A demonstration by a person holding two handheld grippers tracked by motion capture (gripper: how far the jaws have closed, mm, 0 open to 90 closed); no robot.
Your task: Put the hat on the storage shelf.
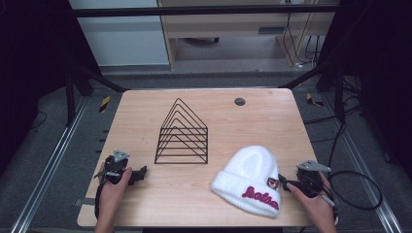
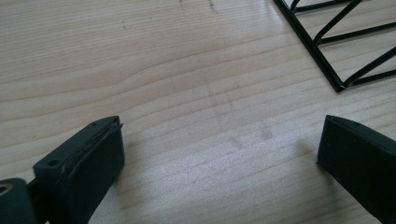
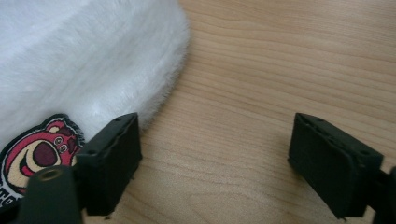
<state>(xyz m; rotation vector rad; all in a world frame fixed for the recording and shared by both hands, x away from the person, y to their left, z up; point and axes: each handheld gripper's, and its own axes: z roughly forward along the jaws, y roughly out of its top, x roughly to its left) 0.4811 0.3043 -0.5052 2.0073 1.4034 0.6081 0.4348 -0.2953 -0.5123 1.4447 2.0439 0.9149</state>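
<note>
While both jaws stand spread, slide right tool (image 3: 215, 163) under white fluffy knit hat (image 1: 250, 178), pinching brim, not patch; left tool (image 2: 219, 158) spread too.

Wire rack (image 1: 181, 133) mid-table (image 1: 145, 204); hat (image 1: 250, 180) right of it, nearer front edge, seemingly apart from rack.

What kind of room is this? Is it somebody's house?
Probably not a house: it looks like a lab or workshop set up for recording. A wooden table stands inside a dark metal frame, loose cables trail around it, and a person holds grippers over it.
</note>
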